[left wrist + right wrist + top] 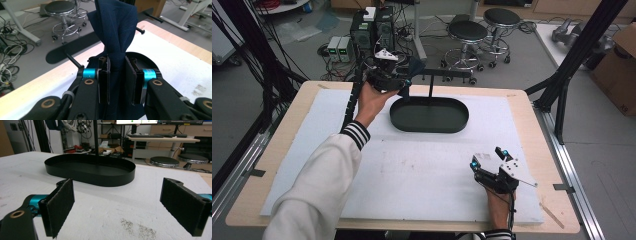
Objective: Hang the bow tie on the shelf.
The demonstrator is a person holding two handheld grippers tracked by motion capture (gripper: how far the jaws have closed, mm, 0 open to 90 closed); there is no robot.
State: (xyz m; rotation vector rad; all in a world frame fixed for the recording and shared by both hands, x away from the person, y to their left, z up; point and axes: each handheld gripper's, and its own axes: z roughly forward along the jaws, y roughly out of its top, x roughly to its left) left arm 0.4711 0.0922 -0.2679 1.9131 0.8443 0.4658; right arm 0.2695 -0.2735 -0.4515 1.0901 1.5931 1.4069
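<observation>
A dark blue cloth (117,30) hangs bunched between the jaws of my left gripper (117,80), which is shut on it. In the high view the left gripper (404,82) holds the cloth (414,67) above the far left end of a black oval tray (452,126). A thin black pole (430,87) with a crossbar (452,75) rises from the tray, and the cloth is at the bar's left end. My right gripper (488,159) rests low on the white mat (412,170) at the front right, open, with nothing between its pads (61,205). The tray (100,180) lies ahead of it.
The white mat covers a wooden table (532,107). Black frame posts (579,50) stand at the right, and cables and posts (242,45) at the left. Behind the table are two stools (467,35), computer towers (372,30) and a cardboard box (619,70).
</observation>
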